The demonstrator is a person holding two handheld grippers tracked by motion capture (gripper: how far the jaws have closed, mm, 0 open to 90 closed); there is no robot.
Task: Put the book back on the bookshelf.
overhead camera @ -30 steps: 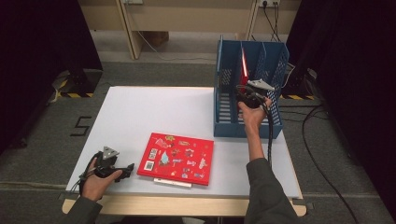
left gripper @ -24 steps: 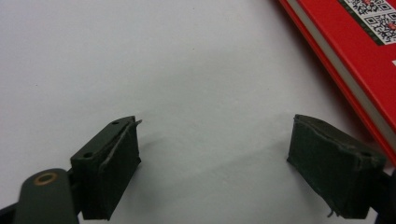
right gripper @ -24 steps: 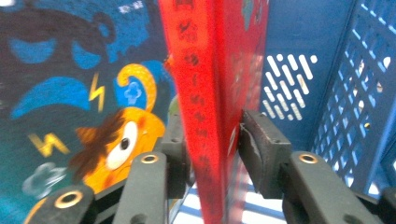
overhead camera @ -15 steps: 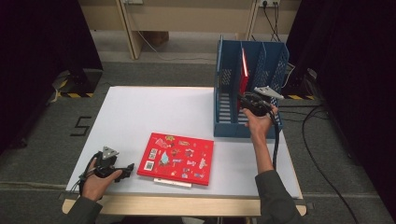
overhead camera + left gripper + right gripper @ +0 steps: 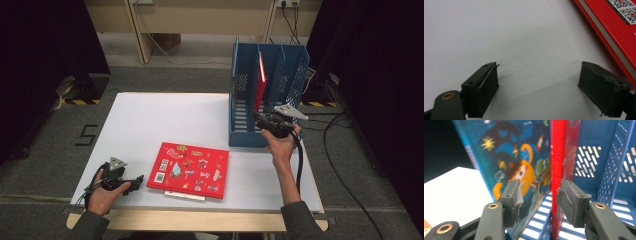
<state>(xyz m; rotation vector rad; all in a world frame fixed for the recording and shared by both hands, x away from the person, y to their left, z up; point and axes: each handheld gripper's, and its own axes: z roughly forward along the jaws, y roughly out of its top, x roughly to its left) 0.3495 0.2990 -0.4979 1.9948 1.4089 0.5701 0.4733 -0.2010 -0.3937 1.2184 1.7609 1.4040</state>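
Right gripper (image 5: 537, 195) jaws spread around upright red book (image 5: 557, 170), left gripper (image 5: 537, 87) jaws spread, QR codes (image 5: 624, 10) unreadable

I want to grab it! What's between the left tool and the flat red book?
Just bare white table, seen in the left gripper view, between the left tool and flat red hardcover book.

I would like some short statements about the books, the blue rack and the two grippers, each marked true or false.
1. A red book lies flat on the table. True.
2. The left gripper is shut on that book. False: its jaws are open, the book beside them.
3. Another red book stands upright in the blue rack. True.
4. The right gripper rests beside the left one. False: it is at the rack.
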